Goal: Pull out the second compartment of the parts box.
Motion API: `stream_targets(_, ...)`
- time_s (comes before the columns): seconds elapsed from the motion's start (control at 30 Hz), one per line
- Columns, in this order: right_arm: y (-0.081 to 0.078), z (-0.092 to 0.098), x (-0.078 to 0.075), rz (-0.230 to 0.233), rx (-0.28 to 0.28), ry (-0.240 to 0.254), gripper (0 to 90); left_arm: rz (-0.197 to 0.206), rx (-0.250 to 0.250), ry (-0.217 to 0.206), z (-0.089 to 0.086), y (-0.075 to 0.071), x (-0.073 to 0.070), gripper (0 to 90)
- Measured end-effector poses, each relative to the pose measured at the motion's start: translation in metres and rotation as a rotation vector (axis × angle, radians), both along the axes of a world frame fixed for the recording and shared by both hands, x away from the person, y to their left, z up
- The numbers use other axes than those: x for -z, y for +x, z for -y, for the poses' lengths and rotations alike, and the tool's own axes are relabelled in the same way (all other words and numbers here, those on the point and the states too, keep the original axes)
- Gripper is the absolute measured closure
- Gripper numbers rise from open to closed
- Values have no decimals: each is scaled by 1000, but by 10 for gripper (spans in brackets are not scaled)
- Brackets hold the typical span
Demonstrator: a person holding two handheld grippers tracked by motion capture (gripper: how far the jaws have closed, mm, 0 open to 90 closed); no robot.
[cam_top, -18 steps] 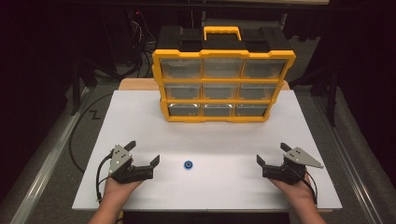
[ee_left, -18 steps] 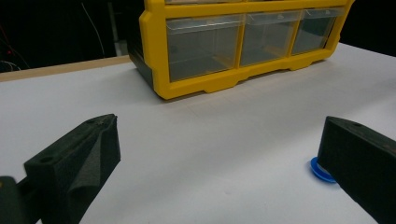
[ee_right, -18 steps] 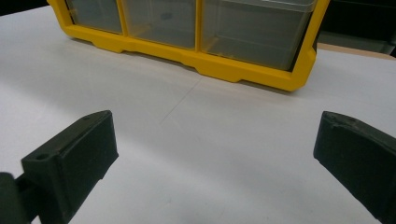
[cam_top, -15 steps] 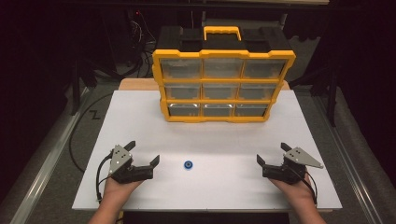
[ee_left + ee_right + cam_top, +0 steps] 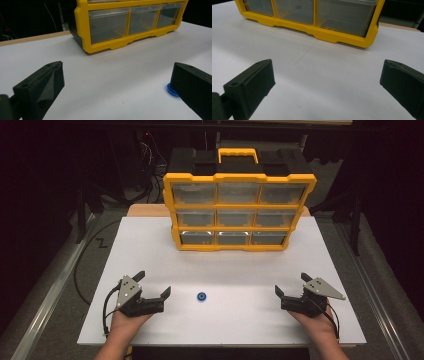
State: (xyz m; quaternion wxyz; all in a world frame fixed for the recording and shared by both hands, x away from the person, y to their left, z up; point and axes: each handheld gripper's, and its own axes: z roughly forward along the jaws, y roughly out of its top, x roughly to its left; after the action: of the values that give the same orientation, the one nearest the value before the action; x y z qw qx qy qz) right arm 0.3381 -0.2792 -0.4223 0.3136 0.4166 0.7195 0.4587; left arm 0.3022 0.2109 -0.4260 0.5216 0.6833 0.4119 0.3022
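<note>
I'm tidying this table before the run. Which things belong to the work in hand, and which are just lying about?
In the job:
- small blue ring, nearer the left gripper
- yellow drawer organizer, drawers shut
- right gripper, jaws open, as are the left's

Just there:
- black cables behind the table
- white table top

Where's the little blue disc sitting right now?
In the high view the blue disc lies on the white table near its front edge, between the two grippers and closer to the left gripper. The left gripper view shows it beside the right-hand jaw.
</note>
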Motion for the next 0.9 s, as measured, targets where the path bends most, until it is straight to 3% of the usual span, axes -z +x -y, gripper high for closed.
stream_targets(0.77, 16, -8, -4, 3, 46, 18, 8, -10, 12, 33, 1, 2, 1, 1)
stream_targets(0.9, 20, -11, -6, 22, 48, -3, 8, -29, 21, 40, 1, 3, 1, 1)
